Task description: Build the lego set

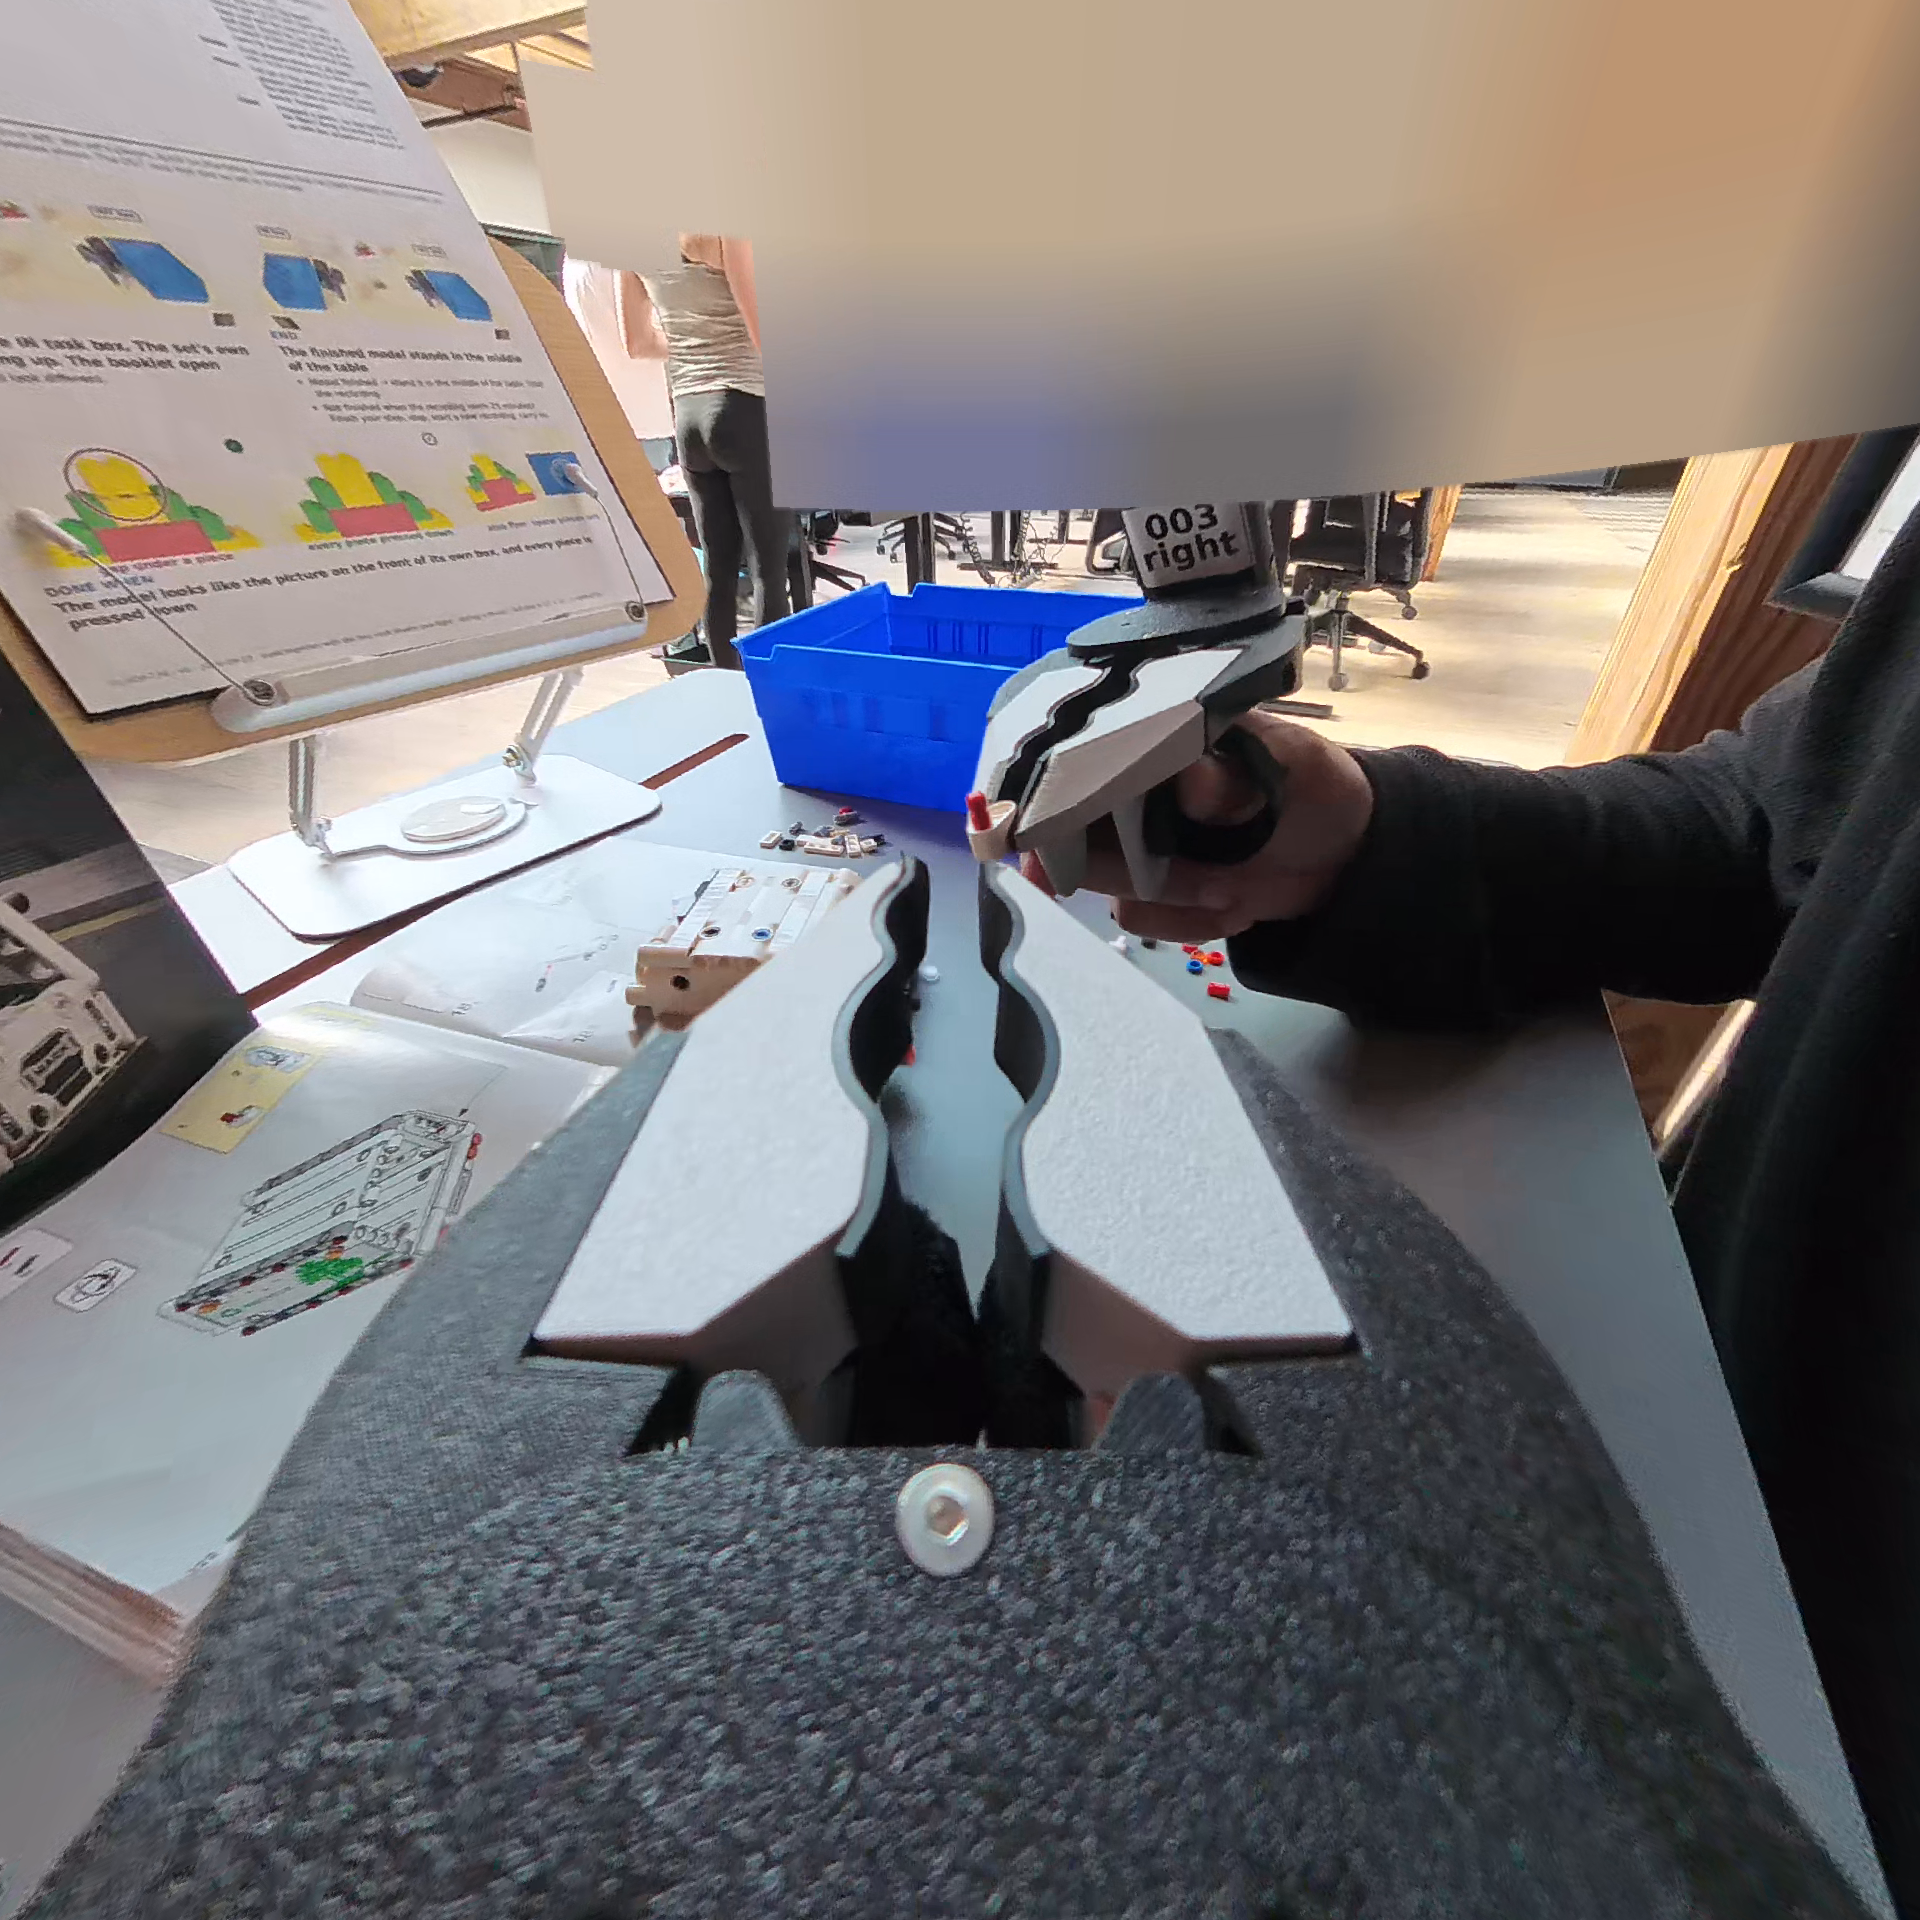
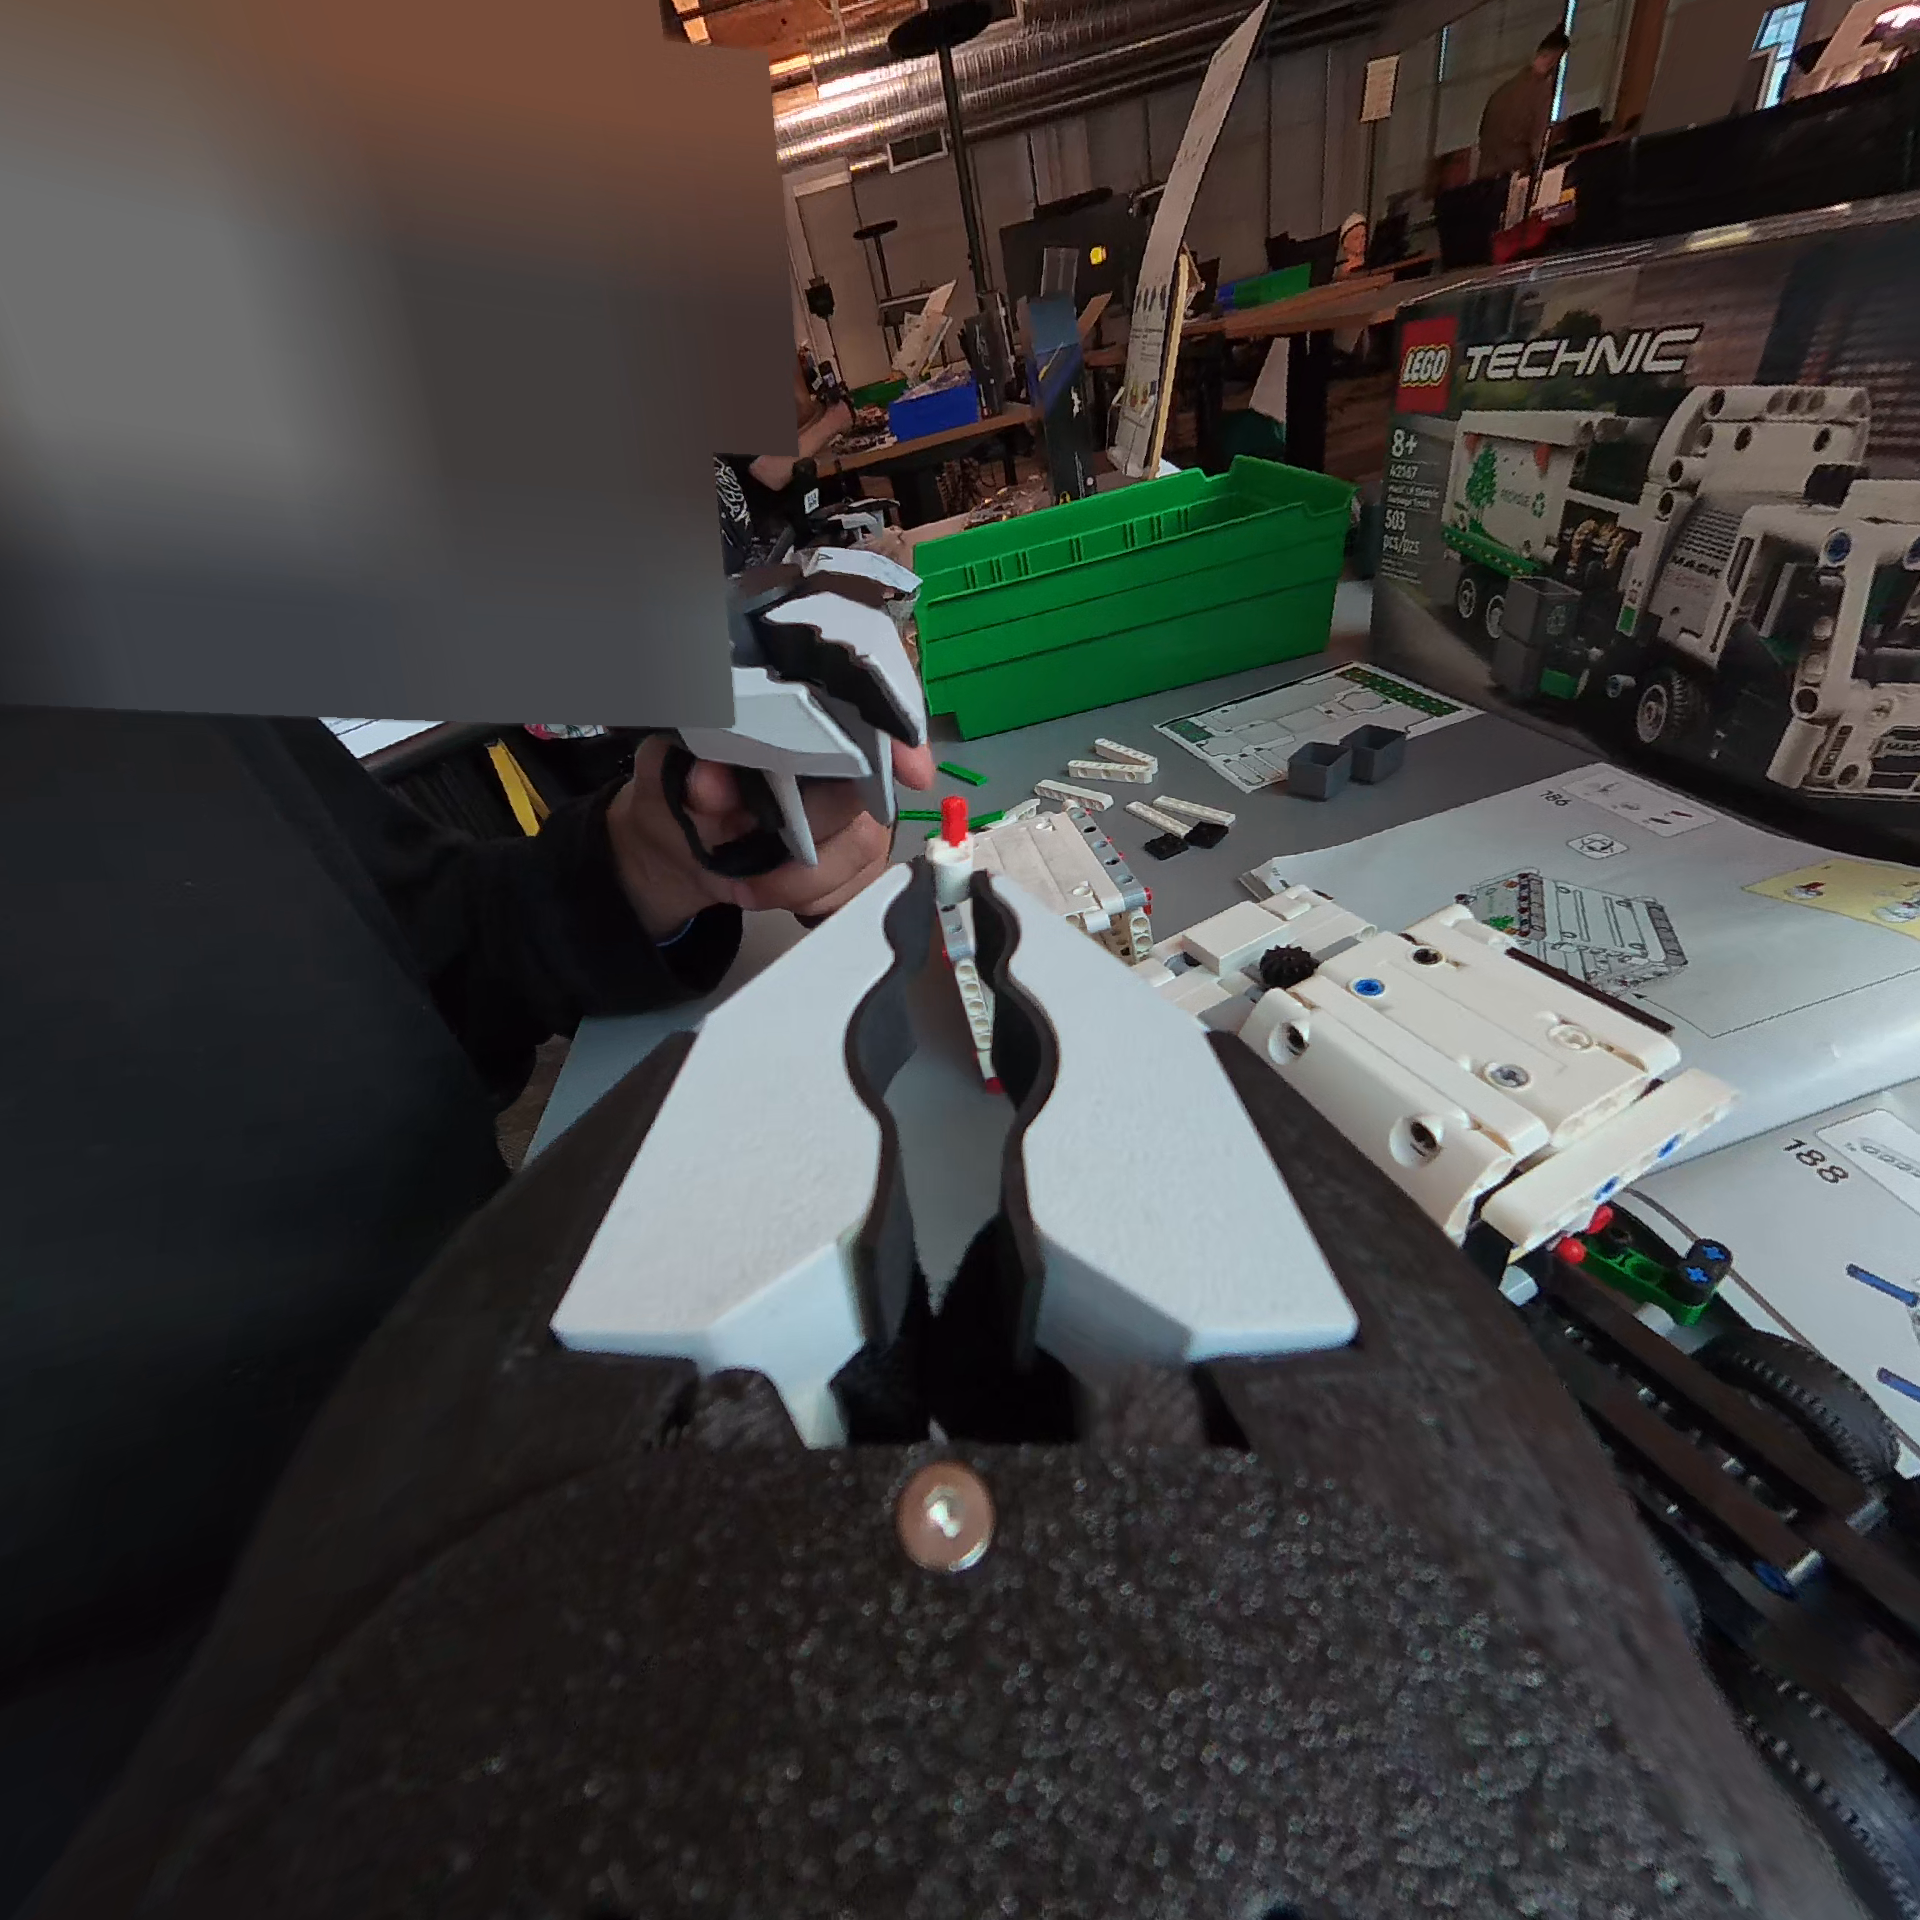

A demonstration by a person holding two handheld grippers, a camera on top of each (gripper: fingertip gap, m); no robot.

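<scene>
Right gripper (image 2: 951, 883): jaws closed on a small white connector piece with a red pin (image 2: 953, 847) standing out of its top; the piece sits at the very fingertips, its long axis roughly upright and crosswise to the fingers. The same hold shows in the left wrist view (image 1: 987, 816).
Left gripper (image 1: 951, 873): jaws slightly parted, a narrow gap at the tips, nothing between them that can be seen; in the right wrist view it hangs in the air to the left, pointing down (image 2: 883, 686).
Key relation: the held piece lies just ahead of and slightly above the left fingertips, a little to their right; the two grippers face one another over the grey table (image 1: 1455, 1091). The left gripper is the free one and the nearer to receive or steady the piece.
Main assembly: large white truck body section of beams and panels (image 2: 1455, 1039) lies on the open instruction booklet (image 2: 1714, 935), to the right of the right gripper and apart from it.
Loose stock: white beams (image 2: 1122, 758) and two small grey bins (image 2: 1345, 758) farther back, beside a green plastic tray (image 2: 1132, 613); a blue plastic tray (image 1: 894, 696) beyond the grippers.
Judgement: a sub-assembly step, the pin fitted or about to be pressed home before the piece goes to the truck body.
Risk: a small piece on a tip-only hold may twist if pushed off-axis.
</scene>
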